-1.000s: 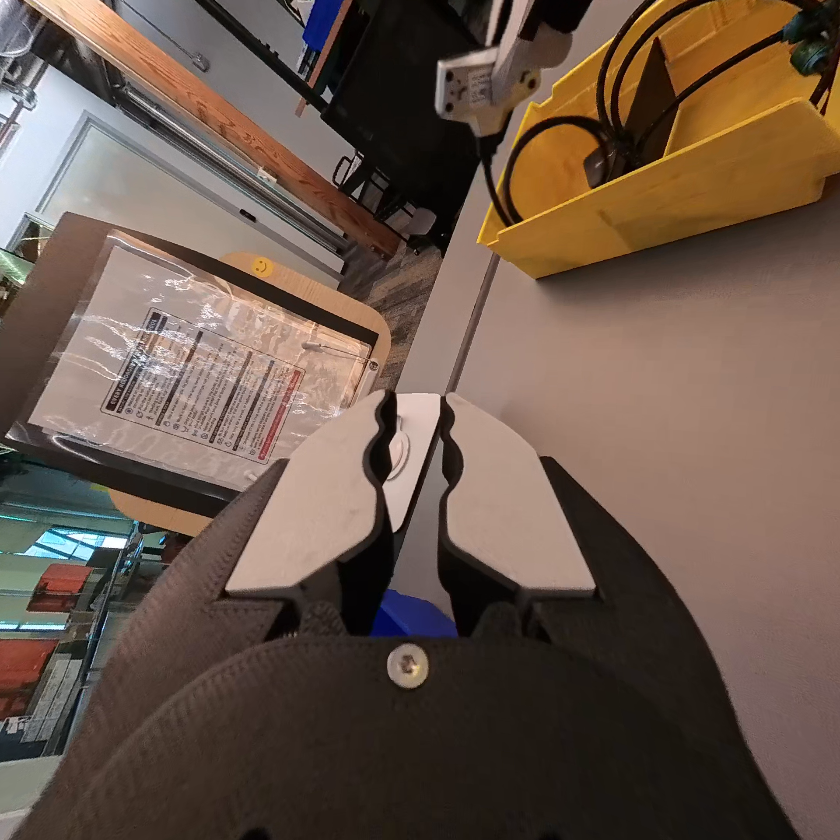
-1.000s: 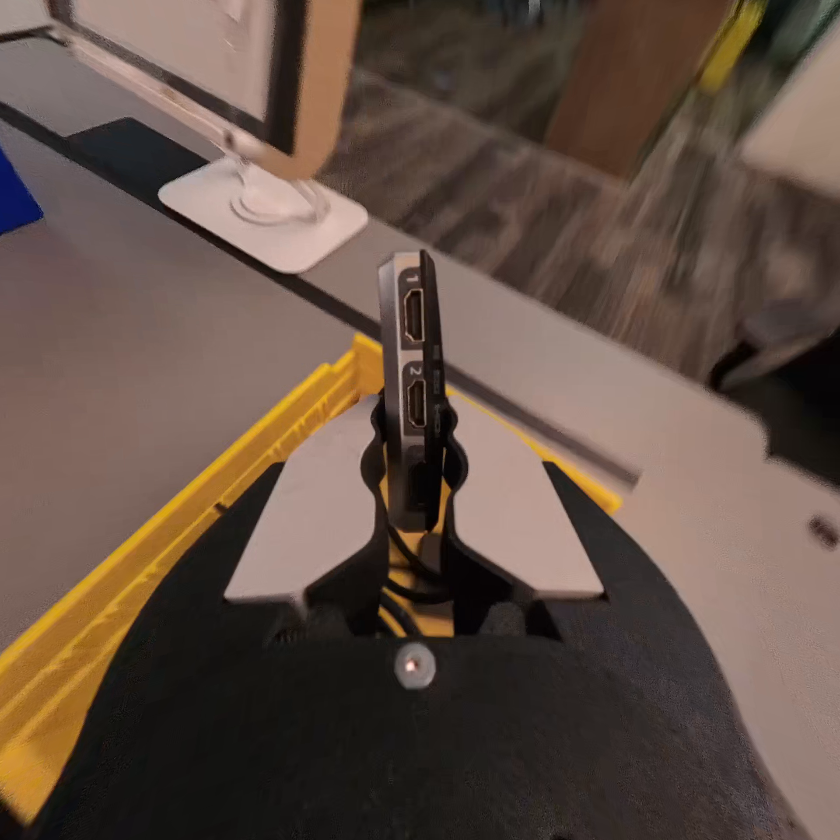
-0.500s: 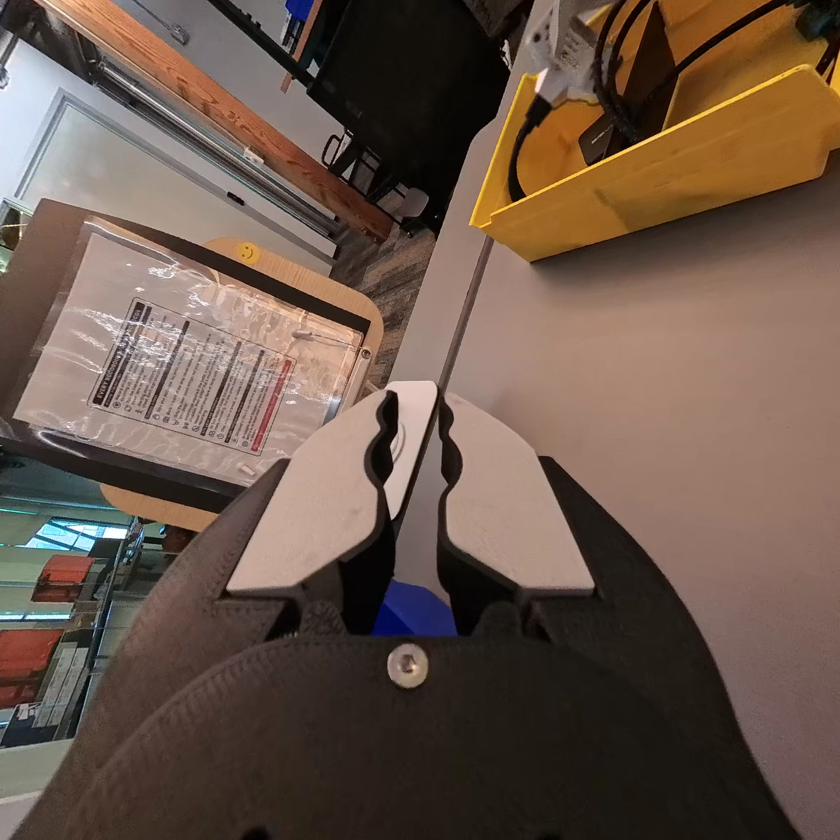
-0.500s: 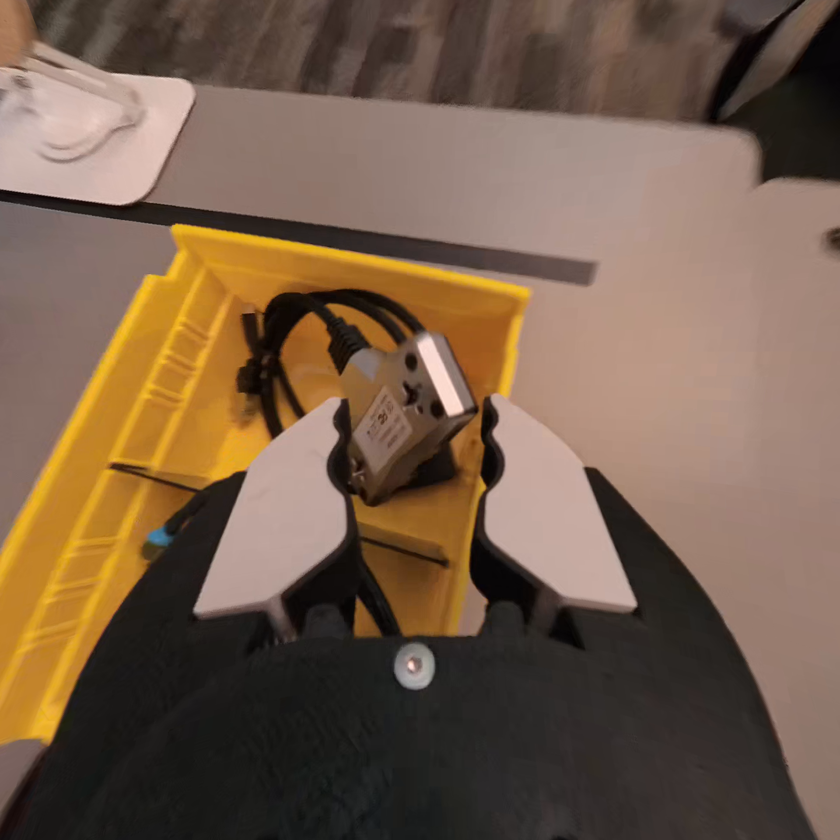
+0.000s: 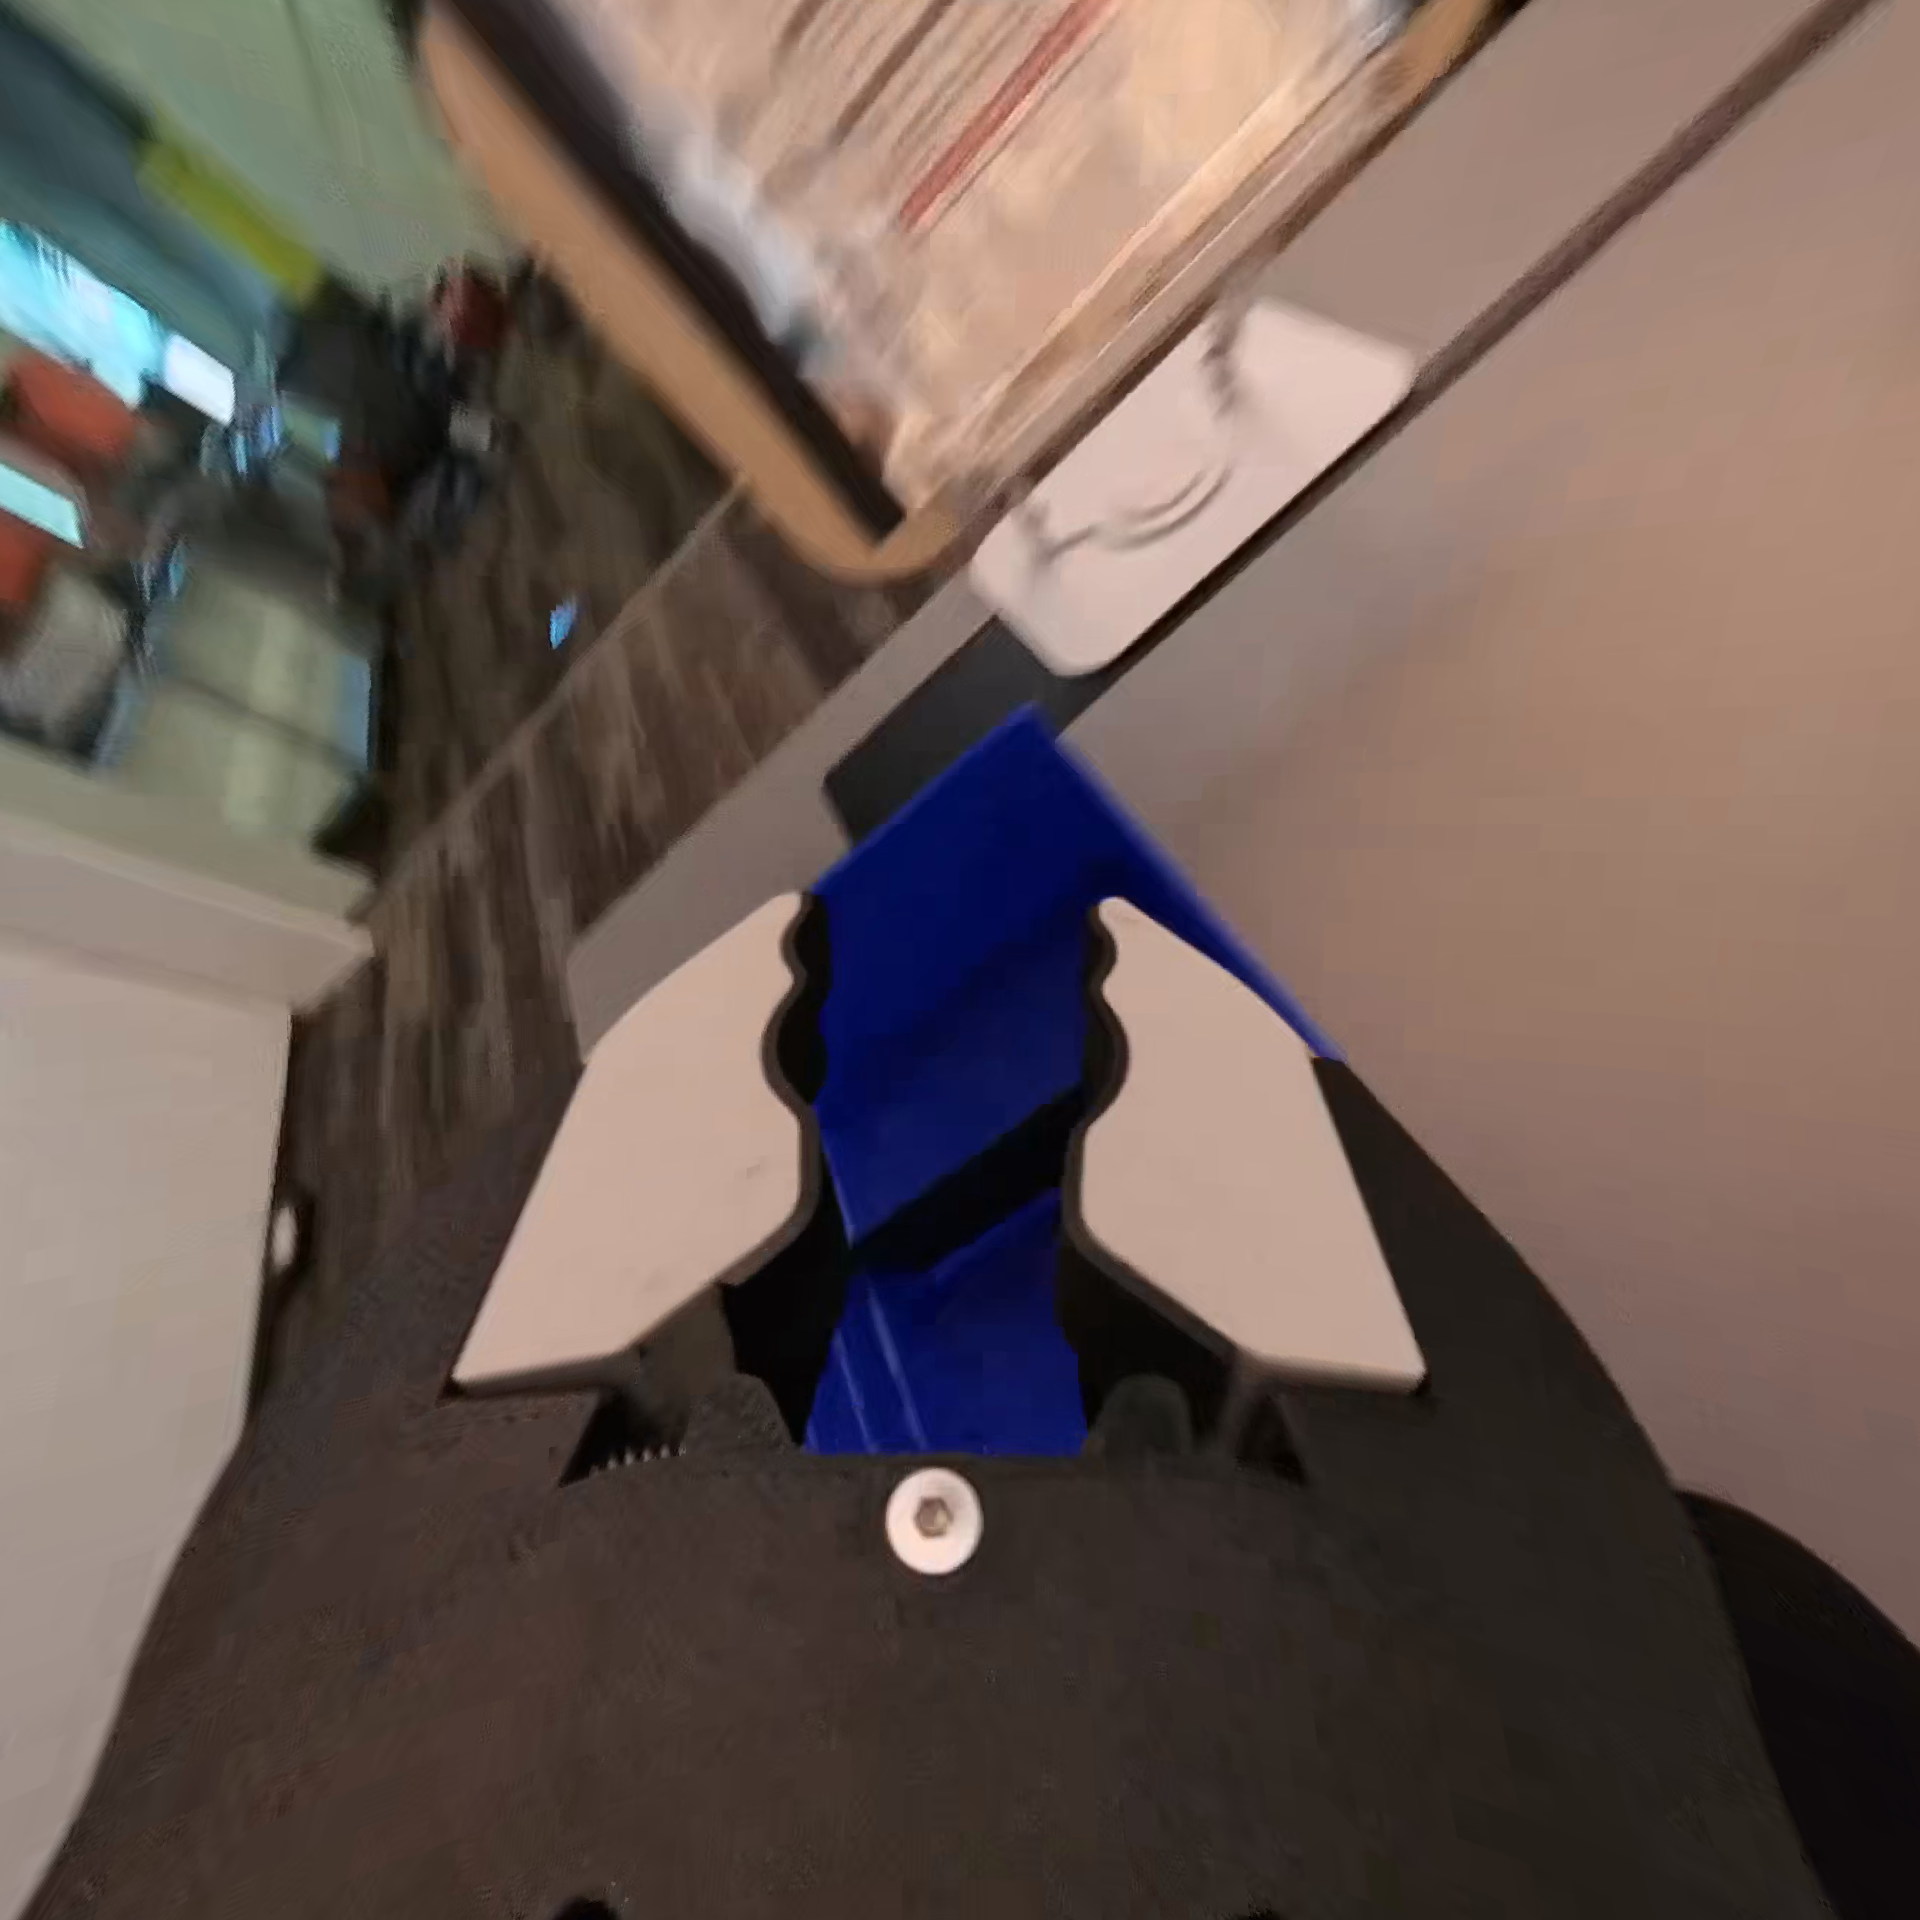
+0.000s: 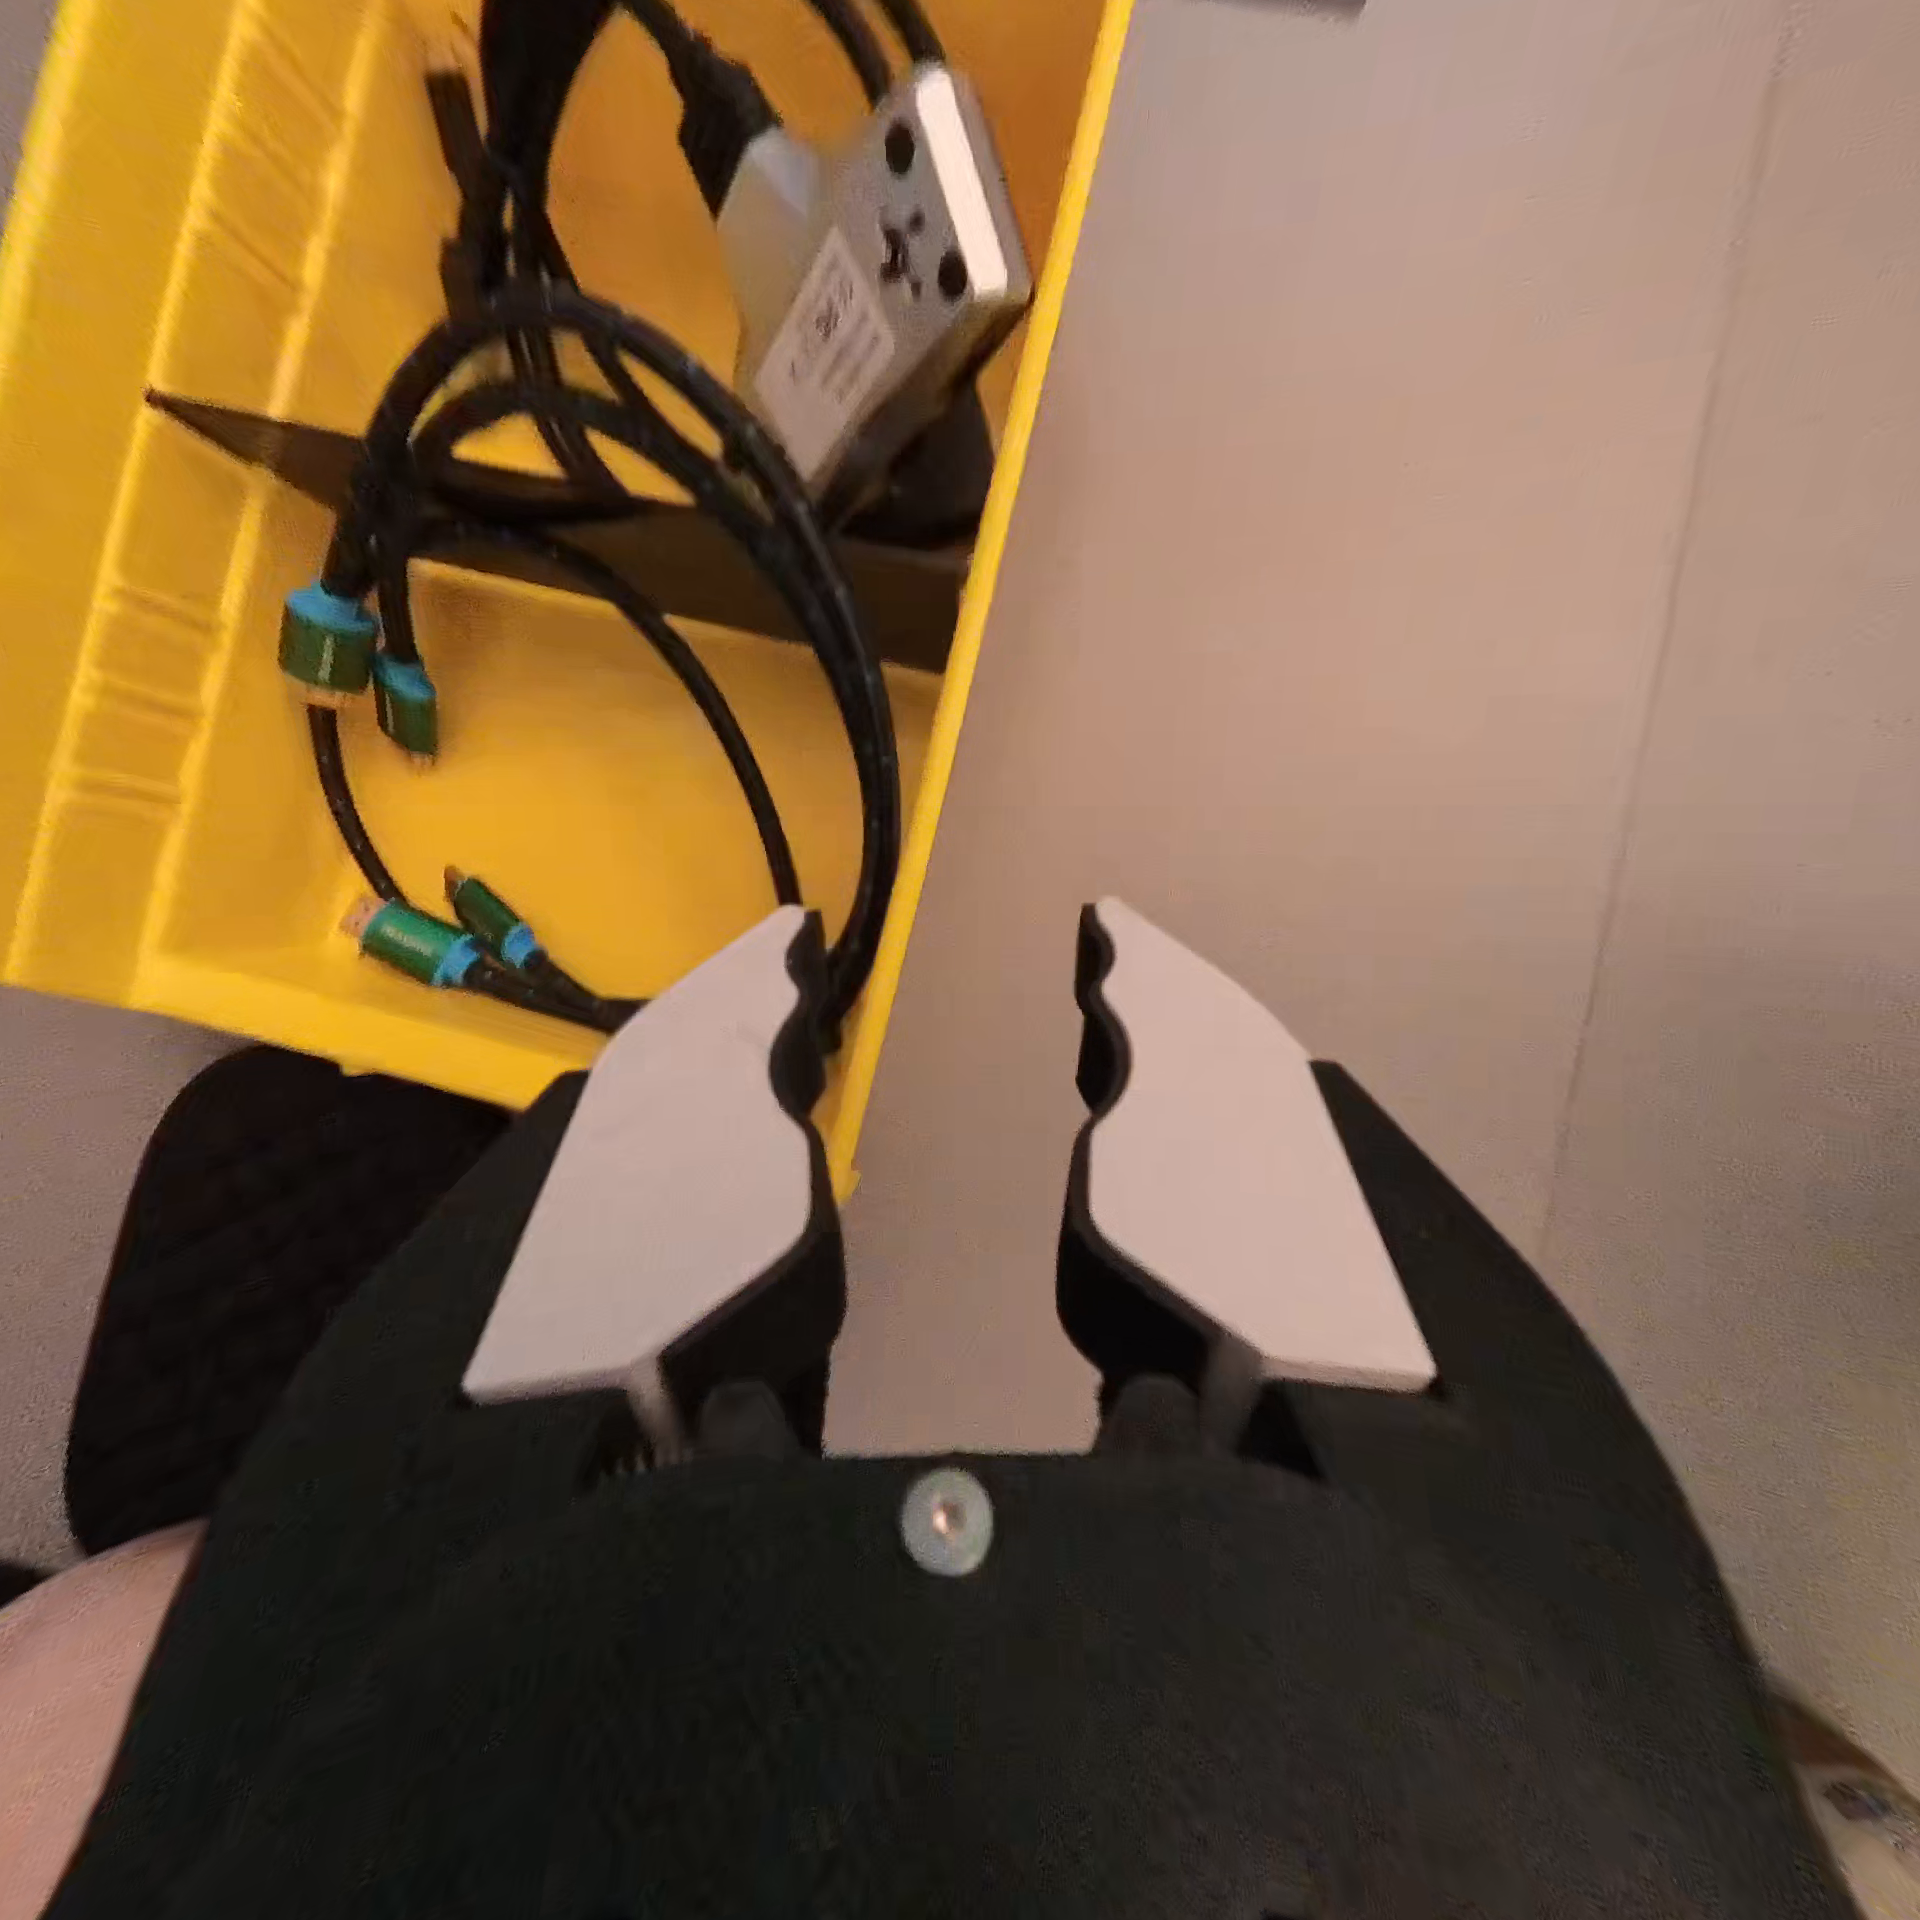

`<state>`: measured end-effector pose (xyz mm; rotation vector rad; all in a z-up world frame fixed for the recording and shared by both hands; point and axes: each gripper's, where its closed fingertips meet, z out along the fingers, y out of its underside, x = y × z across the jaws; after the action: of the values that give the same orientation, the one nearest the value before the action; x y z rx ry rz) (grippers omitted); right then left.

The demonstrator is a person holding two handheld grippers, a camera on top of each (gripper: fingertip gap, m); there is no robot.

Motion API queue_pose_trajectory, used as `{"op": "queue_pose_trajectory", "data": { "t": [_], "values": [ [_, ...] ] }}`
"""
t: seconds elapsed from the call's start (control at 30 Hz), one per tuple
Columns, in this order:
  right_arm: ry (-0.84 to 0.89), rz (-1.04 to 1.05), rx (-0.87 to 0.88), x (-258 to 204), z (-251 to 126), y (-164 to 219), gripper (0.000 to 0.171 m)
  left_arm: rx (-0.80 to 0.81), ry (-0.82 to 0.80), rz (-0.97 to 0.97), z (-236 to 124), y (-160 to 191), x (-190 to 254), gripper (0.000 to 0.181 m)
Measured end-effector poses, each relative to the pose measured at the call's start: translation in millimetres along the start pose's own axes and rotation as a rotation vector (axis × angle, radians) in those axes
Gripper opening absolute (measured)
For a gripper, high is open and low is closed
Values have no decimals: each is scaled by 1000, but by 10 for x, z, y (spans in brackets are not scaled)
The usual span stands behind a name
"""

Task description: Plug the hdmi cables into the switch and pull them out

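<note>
We found the right gripper point(image 6: 945, 961) released, its jaws spread with nothing between them, only bare grey table point(image 6: 1403, 623) showing in the gap. Its left finger point(image 6: 681, 1132) overlapped the near right corner of the yellow bin point(image 6: 1023, 436) in view; whether it touched the rim we could not tell. Inside the bin, the grey switch point(image 6: 883, 281) lay tilted in the far compartment against the right wall, its labelled face up, with a black lead running off its far end. A dark divider point(image 6: 727, 592) crossed the bin below it. The black hdmi cables point(image 6: 821, 665) looped over that divider into the near compartment, none plugged into the switch as far as we could see. Two green-and-blue plugs point(image 6: 348, 665) sat by the left wall just past the divider, and two more plugs point(image 6: 447, 940) lay at the near wall. The left gripper point(image 5: 951, 961) was likewise unclenched and held nothing; its view was heavily motion-blurred. Between and beyond its fingers we saw a blue bin point(image 5: 966, 956) resting on the table, apart from the pads as far as we could judge. Further out stood a white stand base point(image 5: 1184, 499) under a framed sheet point(image 5: 935, 197), with a patterned floor point(image 5: 520, 810) past the table edge.
</note>
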<state>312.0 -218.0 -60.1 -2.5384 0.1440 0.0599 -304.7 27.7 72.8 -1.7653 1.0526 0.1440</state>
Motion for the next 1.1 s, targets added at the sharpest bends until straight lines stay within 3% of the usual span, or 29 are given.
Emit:
{"op": "queue_pose_trajectory", "data": {
  "t": [0.03,0.2,0.33,0.53,0.63,0.77,1.1],
  "values": [
    [-26,11,-31,-31,30,85,47,-57,-31,-66,13,192,-166,52],
    [-101,79,-126,-69,281,219,39,-348,-21,-316,73,1179,-510,71],
    [-215,150,-229,-218,443,270,20,-501,55,-482,121,1733,-513,67],
    [-146,145,-362,-237,531,332,17,-691,218,-669,130,2256,-303,57],
    [-178,96,-411,-396,527,356,18,-750,294,-720,174,2371,-175,43],
    [-194,87,-481,-632,565,318,17,-805,323,-668,236,2436,-103,5],
    [-155,-98,-600,-1384,808,52,19,-863,472,-421,411,1921,455,7]
  ]
}}
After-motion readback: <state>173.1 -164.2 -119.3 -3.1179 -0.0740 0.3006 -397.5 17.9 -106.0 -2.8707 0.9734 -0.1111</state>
